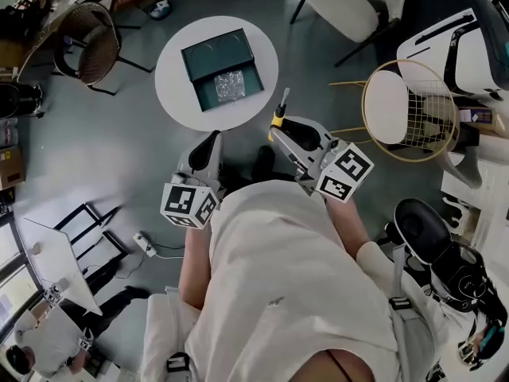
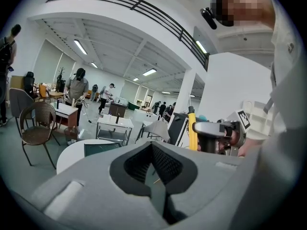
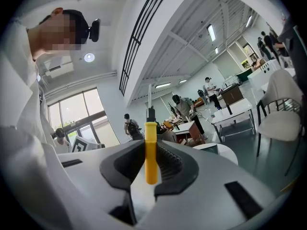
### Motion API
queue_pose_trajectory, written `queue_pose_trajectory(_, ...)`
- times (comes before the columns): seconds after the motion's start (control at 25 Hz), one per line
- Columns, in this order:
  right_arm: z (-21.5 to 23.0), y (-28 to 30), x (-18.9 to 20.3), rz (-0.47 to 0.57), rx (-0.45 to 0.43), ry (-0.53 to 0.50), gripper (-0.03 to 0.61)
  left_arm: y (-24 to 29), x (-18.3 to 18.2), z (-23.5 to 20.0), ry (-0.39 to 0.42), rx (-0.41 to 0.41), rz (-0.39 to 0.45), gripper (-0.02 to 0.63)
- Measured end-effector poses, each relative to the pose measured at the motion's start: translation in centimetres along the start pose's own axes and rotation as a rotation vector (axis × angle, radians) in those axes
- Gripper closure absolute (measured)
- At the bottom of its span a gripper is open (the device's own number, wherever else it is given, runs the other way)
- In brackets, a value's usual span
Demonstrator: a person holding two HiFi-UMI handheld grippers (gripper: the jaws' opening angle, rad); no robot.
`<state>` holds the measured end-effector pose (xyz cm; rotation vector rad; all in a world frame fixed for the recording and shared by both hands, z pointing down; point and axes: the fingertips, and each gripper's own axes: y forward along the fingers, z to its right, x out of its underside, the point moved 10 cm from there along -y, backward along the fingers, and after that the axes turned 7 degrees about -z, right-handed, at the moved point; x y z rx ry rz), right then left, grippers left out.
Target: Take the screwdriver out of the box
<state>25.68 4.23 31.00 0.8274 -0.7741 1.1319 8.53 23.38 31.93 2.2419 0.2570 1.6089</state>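
Note:
A dark green box [image 1: 208, 54] lies open on the round white table [image 1: 171, 70], with a crinkled clear wrap [image 1: 229, 83] in its tray. My right gripper [image 1: 278, 126] is raised at the table's near edge, shut on the yellow handle of the screwdriver [image 1: 281, 106]. The metal shaft points away, toward the table. In the right gripper view the handle [image 3: 151, 157] stands upright between the pads of that gripper [image 3: 150, 150]. My left gripper [image 1: 208, 146] hovers to the left, jaws together with nothing in them. The left gripper view shows its tips [image 2: 152, 145] meeting and the box [image 2: 100, 148] beyond.
A wicker chair [image 1: 87, 42] stands left of the table and a white wire chair [image 1: 409, 110] to its right. Another white chair [image 1: 350, 6] is behind. A power strip [image 1: 145, 243] lies on the grey floor. Several people [image 2: 76, 87] stand among far desks.

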Motion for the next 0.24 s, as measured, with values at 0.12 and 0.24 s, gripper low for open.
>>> queue_pose_trajectory(0.12,-0.03,-0.06,0.11,-0.001,0.005,-0.004,0.499,0.02,0.16,0.09,0.005,0.005,-0.002,0.604)
queue_pose_trajectory(0.24,0.12,-0.30,0.13,0.012,0.013,-0.004,0.499,0.12,0.48,0.15,0.003,0.008,-0.007,0.604)
